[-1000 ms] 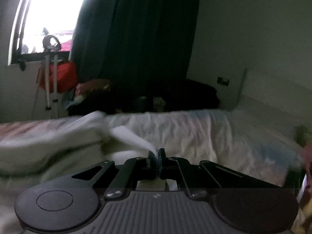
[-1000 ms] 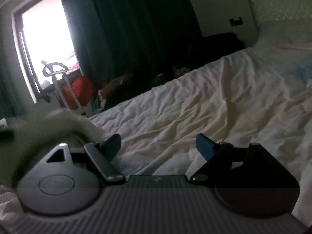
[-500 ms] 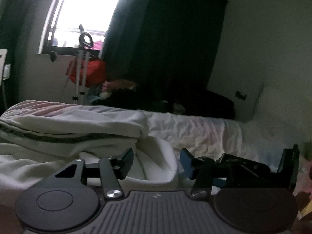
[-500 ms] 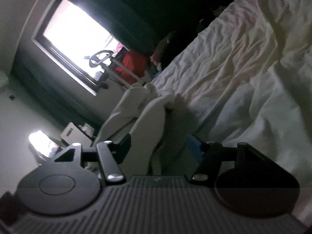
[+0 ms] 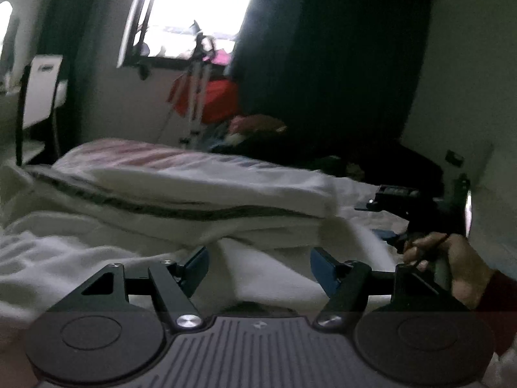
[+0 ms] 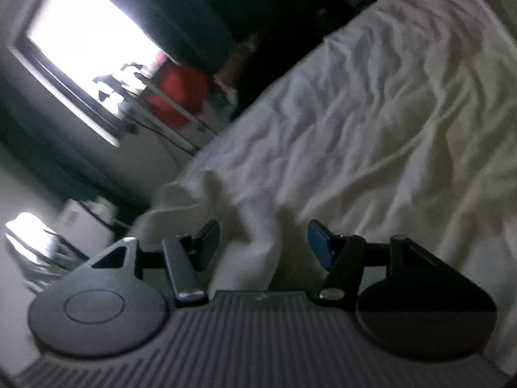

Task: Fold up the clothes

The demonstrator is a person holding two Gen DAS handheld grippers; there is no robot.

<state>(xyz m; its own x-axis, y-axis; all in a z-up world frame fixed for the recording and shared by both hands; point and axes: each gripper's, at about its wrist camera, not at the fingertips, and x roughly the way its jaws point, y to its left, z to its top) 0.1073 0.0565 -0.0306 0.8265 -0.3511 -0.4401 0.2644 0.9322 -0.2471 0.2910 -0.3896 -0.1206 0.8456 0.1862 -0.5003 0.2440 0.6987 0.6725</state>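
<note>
A white garment [image 5: 181, 200] with a dark stripe lies folded in layers on the bed, just ahead of my left gripper [image 5: 258, 266]. The left gripper is open, its jaws apart with white cloth between them but not pinched. My right gripper [image 6: 263, 247] is open too, tilted, with a bunched fold of the white garment [image 6: 258, 226] rising between its jaws. The right gripper and the hand holding it also show at the right of the left wrist view [image 5: 420, 216].
The bed's wrinkled pale sheet [image 6: 387, 113] stretches away to the right. A window [image 5: 194, 9], dark curtain [image 5: 323, 48], a tripod stand with a red bag [image 5: 206, 97] and a pile of clothes [image 5: 258, 126] stand beyond the bed. A white chair [image 5: 42, 90] is at left.
My left gripper, shut on cloth a second ago, has opened and let the garment go. My right gripper has tilted and moved over the garment's edge.
</note>
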